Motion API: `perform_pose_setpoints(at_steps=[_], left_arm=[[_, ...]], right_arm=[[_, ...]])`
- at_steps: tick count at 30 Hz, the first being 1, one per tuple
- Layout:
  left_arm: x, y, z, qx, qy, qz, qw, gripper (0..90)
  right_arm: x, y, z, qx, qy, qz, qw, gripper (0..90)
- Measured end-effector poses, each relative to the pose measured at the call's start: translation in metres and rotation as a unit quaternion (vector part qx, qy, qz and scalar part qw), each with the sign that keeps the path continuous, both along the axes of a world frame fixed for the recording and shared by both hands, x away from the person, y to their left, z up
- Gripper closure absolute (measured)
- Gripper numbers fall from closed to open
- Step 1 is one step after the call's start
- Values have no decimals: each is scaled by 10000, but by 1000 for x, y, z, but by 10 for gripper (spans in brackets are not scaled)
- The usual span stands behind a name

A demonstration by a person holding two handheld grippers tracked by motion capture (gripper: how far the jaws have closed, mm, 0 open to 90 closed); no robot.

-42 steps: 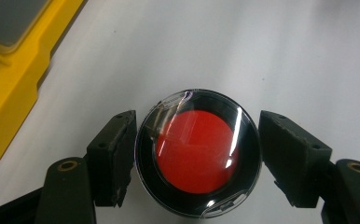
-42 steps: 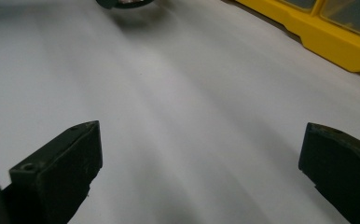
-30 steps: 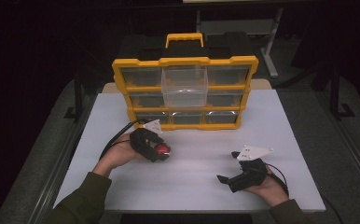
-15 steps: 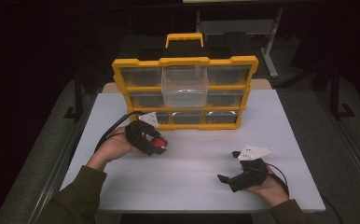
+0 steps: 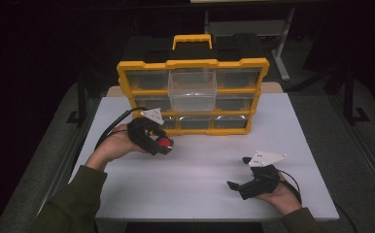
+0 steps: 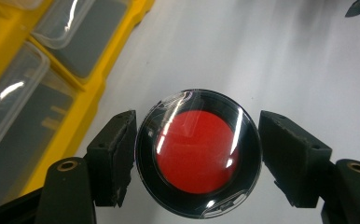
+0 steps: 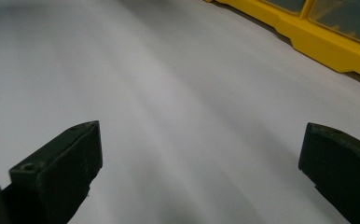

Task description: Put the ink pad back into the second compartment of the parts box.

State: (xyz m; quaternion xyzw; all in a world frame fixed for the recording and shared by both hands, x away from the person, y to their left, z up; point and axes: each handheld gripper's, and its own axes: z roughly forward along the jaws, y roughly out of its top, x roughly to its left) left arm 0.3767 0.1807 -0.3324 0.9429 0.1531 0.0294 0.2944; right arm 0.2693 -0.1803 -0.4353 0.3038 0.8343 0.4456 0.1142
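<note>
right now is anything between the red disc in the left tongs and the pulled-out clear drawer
Nothing visible: the left tongs hold the red disc just in front of the yellow organizer, below and left of its pulled-out clear drawer.

surface: white table (image 5: 200,194) | on it: yellow drawer organizer (image 5: 191,97), standing at far edge
</note>
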Motion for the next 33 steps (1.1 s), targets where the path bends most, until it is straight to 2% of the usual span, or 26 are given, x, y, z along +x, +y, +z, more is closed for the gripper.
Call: perform_pose_setpoints(at_steps=[13, 33], left_arm=[[5, 2, 31, -103, -48, 13, 9999, 297], [9, 6, 75, -51, -218, -67, 9997, 297]], right_arm=[[0, -1, 0, 9, -4, -20, 10000, 0], [-1, 0, 0, 41, 4, -11, 10000, 0]])
